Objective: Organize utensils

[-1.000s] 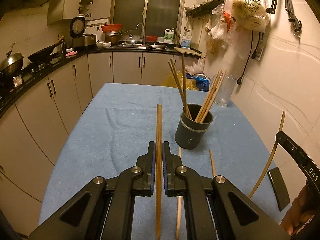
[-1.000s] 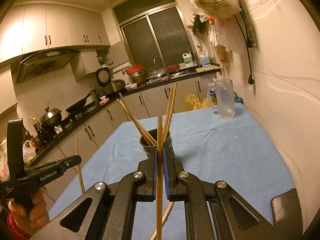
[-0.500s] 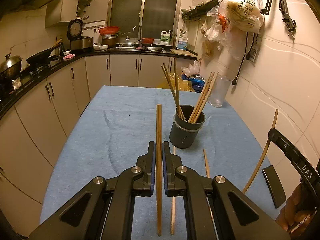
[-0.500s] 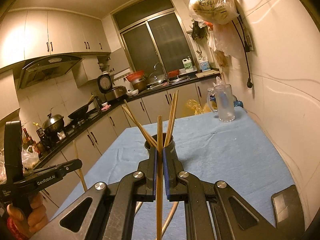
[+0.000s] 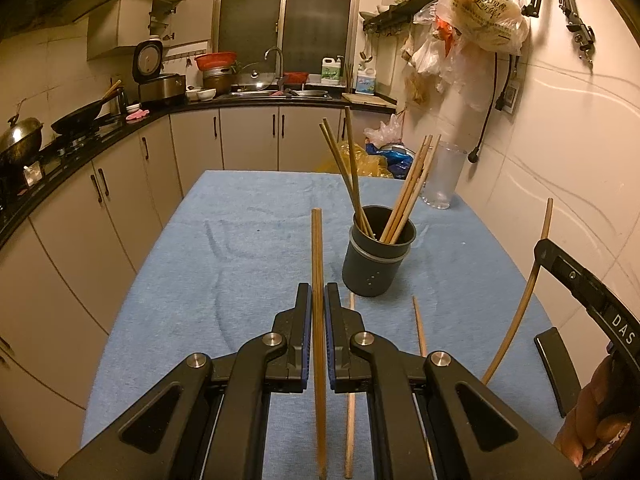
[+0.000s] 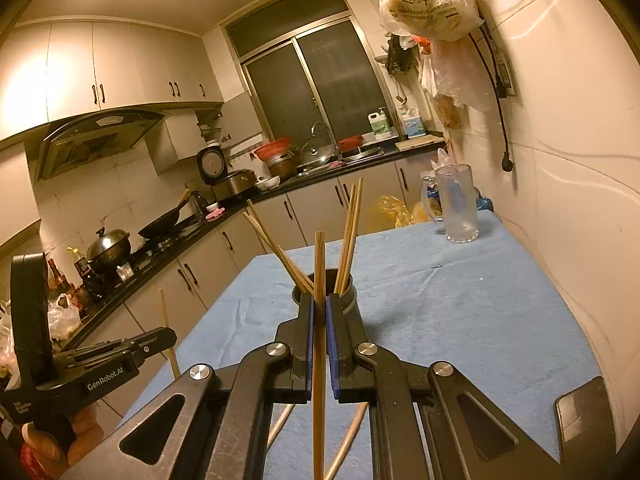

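A dark grey cup (image 5: pixel 376 260) with several wooden chopsticks leaning in it stands on the blue-cloth table (image 5: pixel 224 248). My left gripper (image 5: pixel 319 292) is shut on one upright chopstick (image 5: pixel 317 248), held left of and short of the cup. My right gripper (image 6: pixel 319 302) is shut on another chopstick (image 6: pixel 319 264), right in front of the cup (image 6: pixel 346 292). Two loose chopsticks (image 5: pixel 419 326) lie on the cloth near the cup's base. The right gripper and its curved-looking chopstick (image 5: pixel 520 308) show at the left wrist view's right edge.
A clear plastic jug (image 6: pixel 458 204) stands at the table's far right corner, by the wall. A dark phone (image 5: pixel 556 368) lies near the right edge. Kitchen counters with pans (image 5: pixel 24 136) run along the left and far side. Plastic bags (image 5: pixel 484 4) hang on the right wall.
Both views have drawn back slightly from the cup; it sits a bit farther off than a second ago. Each gripper still holds its chopstick.
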`<state>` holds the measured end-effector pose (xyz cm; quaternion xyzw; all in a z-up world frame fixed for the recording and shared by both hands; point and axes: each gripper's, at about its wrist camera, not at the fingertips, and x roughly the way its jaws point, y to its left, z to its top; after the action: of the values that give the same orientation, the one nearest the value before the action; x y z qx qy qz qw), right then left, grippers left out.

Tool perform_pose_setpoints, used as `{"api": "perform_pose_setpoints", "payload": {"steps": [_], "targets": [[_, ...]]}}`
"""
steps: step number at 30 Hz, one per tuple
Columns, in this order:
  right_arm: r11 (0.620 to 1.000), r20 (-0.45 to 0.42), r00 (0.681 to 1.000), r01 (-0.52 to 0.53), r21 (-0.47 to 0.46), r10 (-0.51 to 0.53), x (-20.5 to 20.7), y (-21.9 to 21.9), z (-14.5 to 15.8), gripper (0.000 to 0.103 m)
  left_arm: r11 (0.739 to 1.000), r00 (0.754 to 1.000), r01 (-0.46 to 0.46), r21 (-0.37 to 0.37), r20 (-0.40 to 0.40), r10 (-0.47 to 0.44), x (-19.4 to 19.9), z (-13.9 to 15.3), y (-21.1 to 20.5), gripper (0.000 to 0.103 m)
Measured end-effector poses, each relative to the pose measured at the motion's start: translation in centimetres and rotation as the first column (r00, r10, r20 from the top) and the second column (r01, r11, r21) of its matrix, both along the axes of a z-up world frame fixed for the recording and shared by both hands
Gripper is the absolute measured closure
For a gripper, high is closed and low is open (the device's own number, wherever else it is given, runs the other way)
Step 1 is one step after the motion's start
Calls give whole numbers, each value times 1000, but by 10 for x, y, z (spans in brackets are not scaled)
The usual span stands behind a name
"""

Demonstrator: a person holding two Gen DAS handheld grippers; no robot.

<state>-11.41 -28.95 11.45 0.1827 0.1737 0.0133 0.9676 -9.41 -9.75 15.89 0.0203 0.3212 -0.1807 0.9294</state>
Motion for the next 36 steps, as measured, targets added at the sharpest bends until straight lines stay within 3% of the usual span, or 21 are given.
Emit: {"api": "perform_pose_setpoints", "payload": {"steps": [36], "targets": [[1000, 30, 999, 10, 23, -11, -11, -11, 16, 96, 1000, 1000, 3, -8, -1, -3, -2, 1, -6, 97]]}}
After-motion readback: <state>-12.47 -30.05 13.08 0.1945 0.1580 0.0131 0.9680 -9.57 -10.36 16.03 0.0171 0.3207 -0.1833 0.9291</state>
